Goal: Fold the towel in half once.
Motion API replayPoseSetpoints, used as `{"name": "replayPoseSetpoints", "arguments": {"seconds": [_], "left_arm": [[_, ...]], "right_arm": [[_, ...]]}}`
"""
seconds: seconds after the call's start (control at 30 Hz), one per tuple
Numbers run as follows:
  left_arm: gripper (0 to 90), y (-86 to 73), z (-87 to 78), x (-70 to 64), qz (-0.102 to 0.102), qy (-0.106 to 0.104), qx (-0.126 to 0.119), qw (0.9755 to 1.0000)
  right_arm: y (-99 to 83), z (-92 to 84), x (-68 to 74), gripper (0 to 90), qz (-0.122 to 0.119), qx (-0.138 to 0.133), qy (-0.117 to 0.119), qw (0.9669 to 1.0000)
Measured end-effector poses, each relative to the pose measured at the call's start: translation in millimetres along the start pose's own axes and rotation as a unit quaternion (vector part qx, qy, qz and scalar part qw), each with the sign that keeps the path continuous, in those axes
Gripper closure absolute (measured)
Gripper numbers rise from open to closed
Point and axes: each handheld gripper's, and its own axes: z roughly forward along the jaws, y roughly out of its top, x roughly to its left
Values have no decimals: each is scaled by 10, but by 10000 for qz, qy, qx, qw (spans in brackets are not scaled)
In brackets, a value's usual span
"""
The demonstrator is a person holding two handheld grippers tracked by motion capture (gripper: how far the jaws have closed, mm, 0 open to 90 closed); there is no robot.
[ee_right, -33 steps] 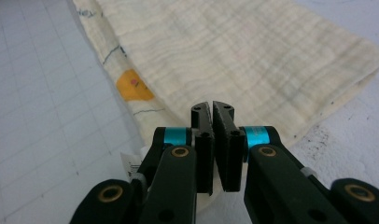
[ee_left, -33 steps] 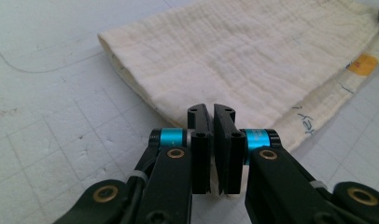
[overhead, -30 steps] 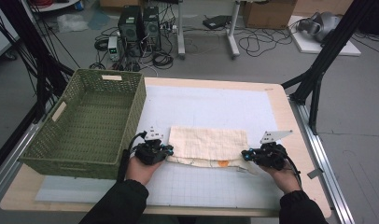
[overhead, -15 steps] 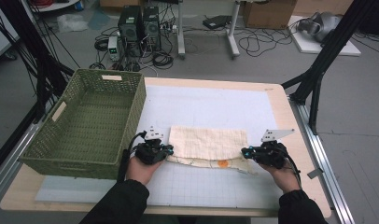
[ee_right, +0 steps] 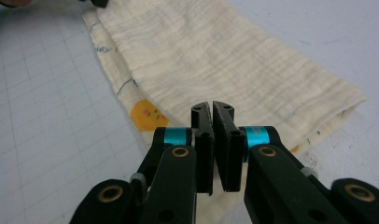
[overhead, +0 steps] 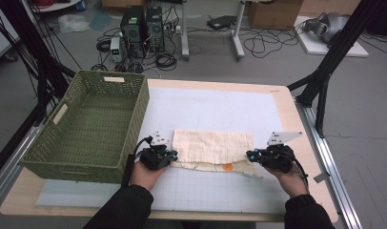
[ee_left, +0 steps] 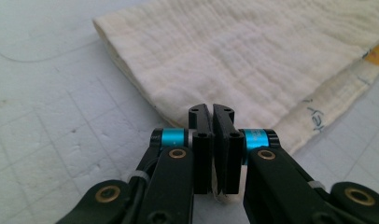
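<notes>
A cream folded cloth [overhead: 213, 148] with an orange spot [overhead: 227, 167] lies flat on the white grid mat [overhead: 220, 102]. My left gripper [overhead: 172, 155] is at the cloth's near left corner. In the left gripper view its jaws [ee_left: 212, 109] have just been closing and stand shut, with a sliver of cloth [ee_left: 271, 60] pinched low between them. My right gripper [overhead: 251, 155] is at the near right corner. In the right gripper view it [ee_right: 212, 107] is shut over the cloth's [ee_right: 215, 56] edge beside the orange spot [ee_right: 145, 114].
A green woven basket [overhead: 137, 124] stands on the table's left side, close to my left hand. The mat runs on beyond the cloth toward the far edge. A black frame leg [overhead: 325, 86] rises off the table's right rear corner.
</notes>
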Motion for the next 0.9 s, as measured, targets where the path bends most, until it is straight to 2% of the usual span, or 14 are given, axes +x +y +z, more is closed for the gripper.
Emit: {"name": "replayPoseSetpoints", "arguments": {"seconds": [0.13, 0.23, 0.33, 0.47, 0.67, 0.77, 0.9], "left_arm": [[856, 37, -53, 33, -267, -104, -233, 9993], [849, 42, -40, 34, -383, -126, -289, 9988], [841, 36, -22, 40, -375, -97, -186, 9991], [824, 30, 6, 39, -380, -26, -88, 9992], [842, 49, 13, 42, -464, 31, -209, 9987], [849, 74, -3, 22, -436, 67, -291, 9986], [860, 76, -52, 3, -485, 29, -327, 9983]], "right_arm": [[-32, 15, -15, 870, 41, 74, -8, 10000], [-60, 33, -27, 870, 101, 112, 28, 9999], [-83, 47, -41, 870, 131, 170, 31, 9998], [-75, 46, -34, 870, 116, 102, 16, 9999], [-59, 54, -21, 870, 133, 100, 11, 9999], [-52, 55, -17, 870, 120, 88, 17, 9999], [-58, 23, -9, 870, 114, 61, 25, 9999]]}}
